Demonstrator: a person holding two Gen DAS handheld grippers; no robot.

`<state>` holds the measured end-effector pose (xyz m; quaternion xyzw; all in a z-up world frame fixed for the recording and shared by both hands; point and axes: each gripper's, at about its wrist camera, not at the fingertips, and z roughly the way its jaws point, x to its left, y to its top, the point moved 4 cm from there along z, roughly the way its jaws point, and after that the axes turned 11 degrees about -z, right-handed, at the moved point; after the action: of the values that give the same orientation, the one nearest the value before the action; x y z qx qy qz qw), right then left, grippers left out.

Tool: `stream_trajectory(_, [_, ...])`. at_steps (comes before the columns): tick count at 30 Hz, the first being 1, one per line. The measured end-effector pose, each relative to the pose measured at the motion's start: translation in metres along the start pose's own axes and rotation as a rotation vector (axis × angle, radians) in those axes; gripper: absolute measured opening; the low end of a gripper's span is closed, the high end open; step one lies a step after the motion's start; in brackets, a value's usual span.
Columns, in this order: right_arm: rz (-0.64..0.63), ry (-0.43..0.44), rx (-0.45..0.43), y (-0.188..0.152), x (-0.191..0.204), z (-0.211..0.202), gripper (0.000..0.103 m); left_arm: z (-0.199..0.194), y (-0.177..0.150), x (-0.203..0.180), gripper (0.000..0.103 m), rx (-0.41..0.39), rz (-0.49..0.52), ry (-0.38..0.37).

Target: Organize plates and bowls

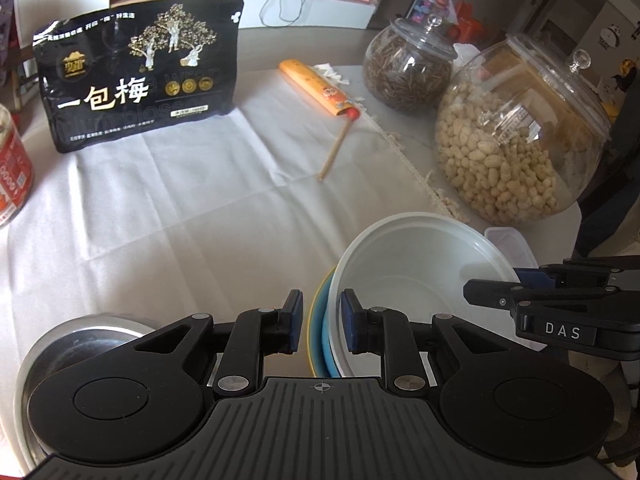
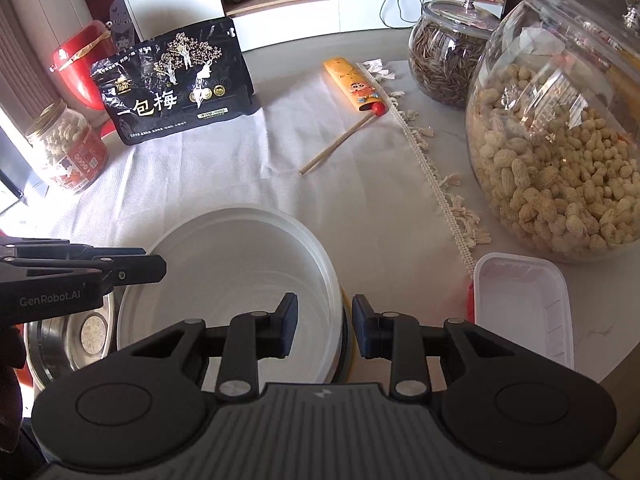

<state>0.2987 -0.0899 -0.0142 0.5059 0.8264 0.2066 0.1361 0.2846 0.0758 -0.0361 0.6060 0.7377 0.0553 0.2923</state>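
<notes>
White plastic bowl (image 1: pixel 416 280) is straddled at its left rim by the left gripper (image 1: pixel 320 322), jaws spread, one pad outside, one inside, no pinch seen. The bowl is nested in a blue bowl (image 1: pixel 320 332) with a yellow rim, near the table's front edge. The right gripper (image 2: pixel 325 328) is set over the bowl's right rim, jaws spread likewise, nothing clamped. A steel bowl (image 2: pixel 76 336) is seen just left of the stack. A clear plastic tray (image 2: pixel 524 312) is placed to the right, off the cloth's fringed edge. A chopstick (image 2: pixel 340 144), yellow sleeve (image 2: pixel 352 84), black snack bag (image 2: pixel 176 84) and peanut jar (image 2: pixel 560 160) are found farther back.
</notes>
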Motion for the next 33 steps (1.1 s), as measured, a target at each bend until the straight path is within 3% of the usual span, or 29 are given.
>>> stream_trajectory(5, [0.051,0.010,0.029,-0.010,-0.010,0.011,0.032,0.013,-0.003,0.000,0.025,0.035,0.015,0.013])
stream_trajectory(9, [0.128,0.060,0.050,-0.022,-0.020,0.023,0.056,0.027,-0.004,0.004,0.027,0.081,-0.002,-0.011])
stream_trajectory(14, [0.266,0.200,0.097,-0.040,-0.028,0.046,0.058,0.042,-0.006,0.006,0.032,0.112,-0.014,-0.012])
stream_trajectory(16, [0.307,0.251,0.114,-0.045,-0.027,0.054,0.058,0.048,-0.008,0.005,0.029,0.129,-0.013,-0.009])
stream_trajectory(21, [0.298,0.327,0.137,-0.049,-0.013,0.065,0.059,0.055,-0.009,0.002,0.027,0.145,-0.011,-0.010])
stream_trajectory(29, [0.314,0.286,0.095,-0.024,-0.013,0.066,0.061,0.054,-0.004,0.011,0.027,0.132,-0.051,0.009])
stream_trajectory(33, [0.268,0.256,0.063,-0.010,-0.007,0.067,0.061,0.043,0.003,0.019,0.027,0.083,-0.082,0.009])
